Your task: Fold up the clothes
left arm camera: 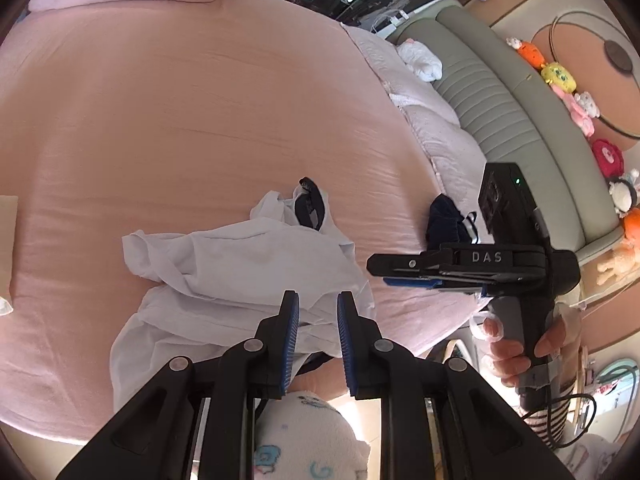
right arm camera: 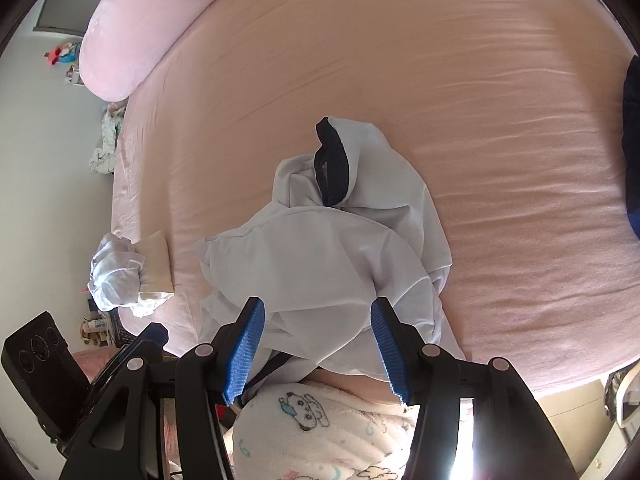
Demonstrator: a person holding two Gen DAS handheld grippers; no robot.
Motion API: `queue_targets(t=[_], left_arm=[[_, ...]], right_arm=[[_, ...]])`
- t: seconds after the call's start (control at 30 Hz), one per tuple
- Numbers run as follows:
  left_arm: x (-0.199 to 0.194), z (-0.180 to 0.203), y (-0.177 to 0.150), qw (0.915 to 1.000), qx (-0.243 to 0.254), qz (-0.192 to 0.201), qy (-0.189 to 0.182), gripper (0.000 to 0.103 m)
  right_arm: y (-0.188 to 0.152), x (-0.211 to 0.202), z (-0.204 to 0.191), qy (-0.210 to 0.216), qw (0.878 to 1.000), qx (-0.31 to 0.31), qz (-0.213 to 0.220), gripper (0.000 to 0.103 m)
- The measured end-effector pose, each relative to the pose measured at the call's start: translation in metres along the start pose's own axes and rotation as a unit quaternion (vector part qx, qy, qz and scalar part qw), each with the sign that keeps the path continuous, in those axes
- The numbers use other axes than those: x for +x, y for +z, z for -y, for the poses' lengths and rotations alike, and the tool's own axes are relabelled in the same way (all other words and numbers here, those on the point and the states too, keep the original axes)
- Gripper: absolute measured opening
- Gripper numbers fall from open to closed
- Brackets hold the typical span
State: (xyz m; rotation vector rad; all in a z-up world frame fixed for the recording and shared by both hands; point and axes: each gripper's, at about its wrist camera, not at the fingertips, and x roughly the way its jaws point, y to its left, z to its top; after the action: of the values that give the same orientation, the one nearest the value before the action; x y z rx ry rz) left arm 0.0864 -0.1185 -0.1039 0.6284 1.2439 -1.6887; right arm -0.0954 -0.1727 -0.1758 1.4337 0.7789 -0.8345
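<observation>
A crumpled white shirt of thin, smooth cloth with a dark navy ribbed collar (right arm camera: 332, 248) lies in a loose heap near the close edge of a wide bed covered by a pale pink sheet (right arm camera: 460, 92), whose fabric shows fine, shallow wrinkles running across it. The collar stands up as a curled dark loop at the far end of the heap, and soft folds and creases bunch through the body of the shirt; its lower hem drapes toward the bed's edge.

The left gripper (left arm camera: 318, 316), black plastic with ridged blue rubber pads, hangs over the near part of the shirt with its fingers spread a little apart and nothing between them. The right gripper (right arm camera: 318, 320), of the same make, is spread wider above the shirt's near folds, also empty. In the left view the right tool shows side-on, its grey handle gripped by a hand (left arm camera: 516, 348).

A long, plump pink pillow (right arm camera: 132, 36) lies at the far left corner of the bed. A second rumpled white garment (right arm camera: 116, 276) rests beside a flat beige folded cloth (right arm camera: 158, 264) at the bed's left edge. A dark navy bundle with white stripes (left arm camera: 450, 220) sits to the right, near a padded grey-green ribbed headboard (left arm camera: 504, 120). Fluffy white fleece printed with cartoon figures (right arm camera: 320, 428) fills the foreground beneath both tools.
</observation>
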Motion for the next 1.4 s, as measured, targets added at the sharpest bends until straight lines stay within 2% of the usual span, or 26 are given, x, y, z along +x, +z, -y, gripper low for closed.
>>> queue_targets(t=[0.03, 0.1, 0.13, 0.17, 0.27, 0.53, 0.6, 0.73, 0.8, 0.97, 1.07, 1.2, 1.3, 1.4], left_arm=[[0.002, 0.001, 0.0, 0.9993, 0.013, -0.016, 0.031, 0.027], [0.007, -0.003, -0.002, 0.9953, 0.031, -0.043, 0.081, 0.073], [0.009, -0.007, -0.002, 0.9946, 0.031, -0.049, 0.085, 0.077], [0.011, -0.012, -0.002, 0.9946, 0.026, -0.055, 0.085, 0.077], [0.009, -0.037, -0.002, 0.997, -0.023, -0.059, 0.044, 0.077], [0.014, -0.086, 0.011, 0.9918, -0.065, -0.064, 0.089, 0.077], [0.016, -0.097, 0.015, 0.9908, -0.074, -0.068, 0.091, 0.077], [0.026, -0.119, 0.025, 0.9895, -0.103, -0.072, 0.071, 0.077], [0.033, -0.129, 0.03, 0.9883, -0.113, -0.074, 0.07, 0.077], [0.051, -0.147, 0.034, 0.9851, -0.141, -0.084, 0.051, 0.077], [0.053, -0.151, 0.033, 0.9841, -0.151, -0.084, 0.045, 0.077], [0.054, -0.154, 0.033, 0.9839, -0.162, -0.074, 0.015, 0.077], [0.056, -0.154, 0.024, 0.986, -0.156, -0.057, 0.007, 0.077], [0.059, -0.155, 0.015, 0.9878, -0.15, -0.041, -0.002, 0.077]], right_arm=[[0.002, 0.001, -0.003, -0.003, 1.0, -0.004, 0.0, 0.055], [0.006, 0.001, -0.007, -0.013, 1.0, -0.011, 0.002, 0.055], [0.008, 0.001, -0.01, -0.021, 1.0, -0.019, 0.004, 0.055], [0.01, 0.001, -0.013, -0.03, 0.999, -0.027, 0.006, 0.055], [0.016, 0.005, -0.02, -0.049, 0.998, -0.049, 0.009, 0.055], [0.026, 0.032, -0.016, -0.076, 0.994, -0.074, -0.011, 0.055], [0.028, 0.038, -0.013, -0.084, 0.993, -0.08, -0.013, 0.055], [0.028, 0.052, -0.016, -0.101, 0.986, -0.129, -0.018, 0.055], [0.028, 0.059, -0.015, -0.082, 0.987, -0.137, -0.027, 0.055], [0.031, 0.065, -0.016, -0.093, 0.982, -0.163, -0.012, 0.055], [0.034, 0.063, -0.017, -0.08, 0.982, -0.171, 0.0, 0.055], [0.039, 0.063, -0.016, -0.068, 0.982, -0.177, 0.005, 0.055], [0.042, 0.071, -0.011, -0.055, 0.983, -0.178, 0.005, 0.055], [0.041, 0.078, -0.004, -0.043, 0.982, -0.181, 0.024, 0.055]])
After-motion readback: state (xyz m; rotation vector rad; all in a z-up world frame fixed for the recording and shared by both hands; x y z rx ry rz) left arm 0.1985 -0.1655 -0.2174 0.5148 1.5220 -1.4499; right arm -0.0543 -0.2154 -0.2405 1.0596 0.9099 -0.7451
